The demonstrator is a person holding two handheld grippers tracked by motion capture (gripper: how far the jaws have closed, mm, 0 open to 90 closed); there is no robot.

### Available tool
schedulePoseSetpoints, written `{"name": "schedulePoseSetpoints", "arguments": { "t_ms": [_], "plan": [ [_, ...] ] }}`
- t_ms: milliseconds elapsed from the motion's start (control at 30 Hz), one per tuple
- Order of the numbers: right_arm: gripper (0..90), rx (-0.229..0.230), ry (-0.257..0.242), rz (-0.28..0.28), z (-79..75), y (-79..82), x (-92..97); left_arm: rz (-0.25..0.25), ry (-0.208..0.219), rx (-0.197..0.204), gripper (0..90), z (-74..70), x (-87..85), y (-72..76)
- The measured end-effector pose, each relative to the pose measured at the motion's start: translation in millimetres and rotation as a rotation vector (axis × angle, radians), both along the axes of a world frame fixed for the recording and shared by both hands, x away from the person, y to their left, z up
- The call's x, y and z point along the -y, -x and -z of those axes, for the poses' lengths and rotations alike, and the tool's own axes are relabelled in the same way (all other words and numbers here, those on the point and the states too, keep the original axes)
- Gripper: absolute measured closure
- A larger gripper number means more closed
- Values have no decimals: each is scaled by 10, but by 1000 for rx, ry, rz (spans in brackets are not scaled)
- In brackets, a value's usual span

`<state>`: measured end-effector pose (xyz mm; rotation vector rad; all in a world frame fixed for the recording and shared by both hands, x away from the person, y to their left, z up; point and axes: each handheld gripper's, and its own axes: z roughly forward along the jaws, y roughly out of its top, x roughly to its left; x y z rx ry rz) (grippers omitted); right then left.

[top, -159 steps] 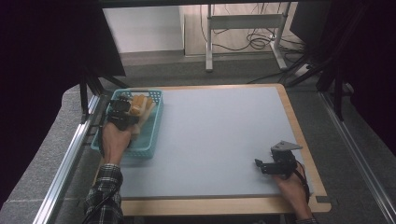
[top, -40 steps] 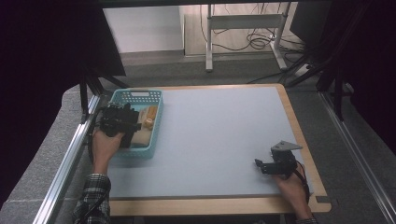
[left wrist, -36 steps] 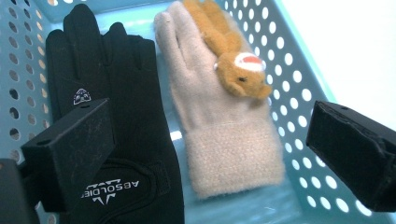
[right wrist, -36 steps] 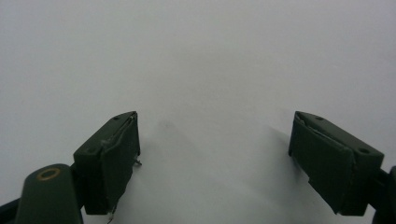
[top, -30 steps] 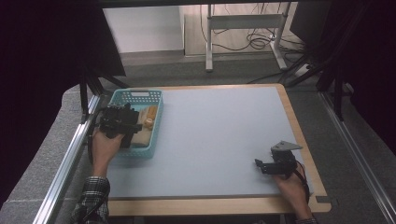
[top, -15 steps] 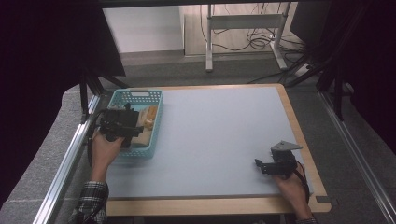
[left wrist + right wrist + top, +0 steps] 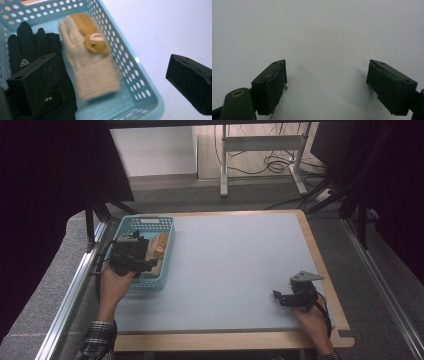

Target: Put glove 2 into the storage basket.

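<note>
Beige glove (image 7: 92,67) lay in the basket (image 7: 140,82) beside a black glove (image 7: 32,50). Left gripper (image 7: 113,86) hovered over it, jaws apart; next, lowering and closing. Right gripper (image 7: 327,85) rested agape.

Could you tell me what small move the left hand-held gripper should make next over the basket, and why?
Probably lower the left hand-held gripper onto the beige glove and close. Its jaws stand wide open above the blue basket, with the glove lying flat between them beside the black glove, not yet touched.
</note>
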<state>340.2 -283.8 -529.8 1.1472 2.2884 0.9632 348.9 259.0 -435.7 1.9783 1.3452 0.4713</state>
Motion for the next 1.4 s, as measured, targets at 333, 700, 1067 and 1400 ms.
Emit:
{"name": "schedulePoseSetpoints", "arguments": {
  "t_ms": [333, 700, 1067, 1400],
  "plan": [
    [162, 1, 0, 0, -1, -1, -1, 57, 13, 29, 0, -12, 181, 143],
    [162, 1, 0, -1, -1, -1, -1, 111, 14, 52, 0, -18, 408, 271],
    [162, 1, 0, -1, -1, -2, 0, 128, 38, 63, 0, -3, 524, 348],
    [161, 0, 0, -1, -1, -2, 0, 162, 48, 67, 0, 38, 703, 375]
  ]
}}
